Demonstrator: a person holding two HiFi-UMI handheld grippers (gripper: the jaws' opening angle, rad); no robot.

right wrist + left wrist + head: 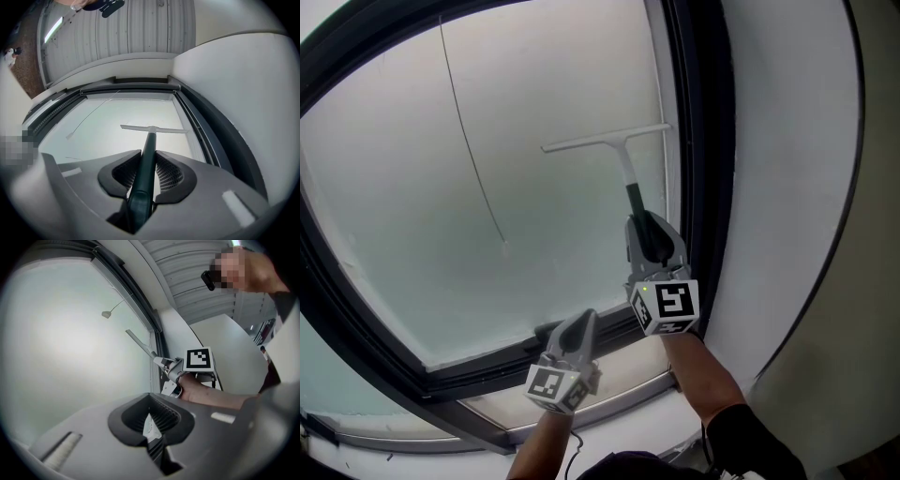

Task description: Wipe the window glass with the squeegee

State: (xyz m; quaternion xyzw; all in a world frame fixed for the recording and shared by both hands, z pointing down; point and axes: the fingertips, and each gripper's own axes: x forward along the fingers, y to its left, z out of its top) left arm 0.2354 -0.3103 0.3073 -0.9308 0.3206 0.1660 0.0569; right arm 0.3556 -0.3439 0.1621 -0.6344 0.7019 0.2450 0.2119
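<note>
Holds the squeegee (622, 164) by its dark handle in the right gripper (649, 230), jaws clenched on it, blade lying across the window glass (441, 234) toward 1 o'clock, near the dark frame (703, 141). Cannot tell whether the blade's edge touches the pane. Carries the left gripper (579, 328) low at 6 o'clock, jaws pressed together, with only a pale sliver between the pads, too small to make out. Loses the thin cord (473, 150) past the top edge at 11 o'clock.

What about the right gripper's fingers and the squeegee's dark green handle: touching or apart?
Touching. The right gripper view shows the fingers pressed against both sides of the dark green squeegee handle.
</note>
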